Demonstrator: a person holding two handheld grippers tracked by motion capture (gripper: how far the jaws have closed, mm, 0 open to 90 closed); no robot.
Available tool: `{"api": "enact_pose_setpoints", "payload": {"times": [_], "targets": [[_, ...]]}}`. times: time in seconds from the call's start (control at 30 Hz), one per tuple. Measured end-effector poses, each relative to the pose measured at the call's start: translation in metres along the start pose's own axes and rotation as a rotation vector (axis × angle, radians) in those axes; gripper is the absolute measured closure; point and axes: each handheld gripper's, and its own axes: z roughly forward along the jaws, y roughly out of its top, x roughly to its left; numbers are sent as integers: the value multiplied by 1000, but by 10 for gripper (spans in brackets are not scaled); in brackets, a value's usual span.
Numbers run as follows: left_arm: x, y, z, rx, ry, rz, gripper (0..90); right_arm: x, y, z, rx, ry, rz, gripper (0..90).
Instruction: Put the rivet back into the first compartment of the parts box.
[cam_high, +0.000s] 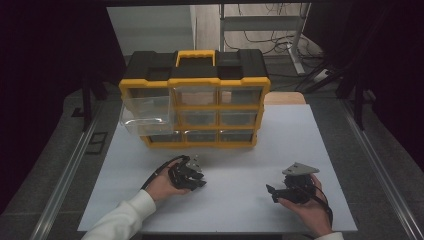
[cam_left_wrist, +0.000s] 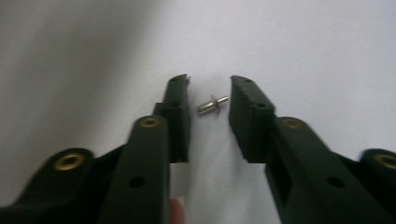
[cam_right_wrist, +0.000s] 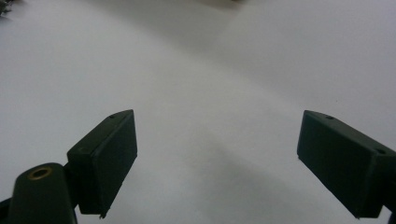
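Note:
A small silver metal pin with a flange lies on the white table between the jaws of my left gripper. The jaws stand a little apart on either side of it and do not touch it. In the high view my left gripper is low over the table in front of the organizer, held by a hand in a white sleeve. My right gripper has its jaws wide apart over bare table with nothing between them. It sits at the front right in the high view.
A yellow and black drawer organizer stands at the back of the white table. Its upper left clear drawer is pulled out toward me. Cables and a metal frame lie on the floor beyond.

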Motion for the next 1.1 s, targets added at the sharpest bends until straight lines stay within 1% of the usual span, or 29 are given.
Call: {"api": "enact_pose_setpoints", "payload": {"times": [0.07,0.1,0.13,0.17,0.27,0.3,0.33,0.37,0.4,0.63,0.73,0.77,0.93,0.97,1.03,1.07,1.1], "targets": [[-1,1,0,7,-6,4,766,0,0,0,1,0,-1,124],[-4,1,2,-24,-13,-35,786,0,0,0,1,0,0,124],[-3,1,1,-8,-13,-33,801,1,0,0,1,1,0,125],[-2,2,0,14,-13,-10,828,1,0,0,0,0,-1,125],[-3,2,0,16,-12,-18,842,1,0,0,0,2,0,125],[-5,3,3,-16,-14,-52,850,1,0,0,0,1,1,125],[-5,3,3,-18,-13,-55,861,1,0,0,1,1,0,125],[-2,4,1,21,-9,-12,867,1,0,0,1,2,0,125],[-2,4,0,23,-9,-20,871,1,0,0,0,1,-1,125],[-3,4,0,22,-5,-23,871,0,0,0,1,2,-1,125],[-2,3,0,19,-8,-35,872,0,0,0,2,1,-2,125],[-5,3,2,-18,-15,-77,872,0,0,0,1,1,-2,125],[-2,2,-2,-19,-27,-82,872,0,0,0,0,0,-3,125],[0,2,-5,-9,-30,-62,872,0,0,-1,1,-2,-4,125],[0,2,-8,-20,-29,-72,872,-1,0,-1,1,-2,-4,125],[-2,1,-8,-43,-28,-101,872,-1,0,-1,1,-1,-3,125],[-2,0,-10,-43,-28,-101,872,-1,-1,-1,0,-1,-3,125]]}}
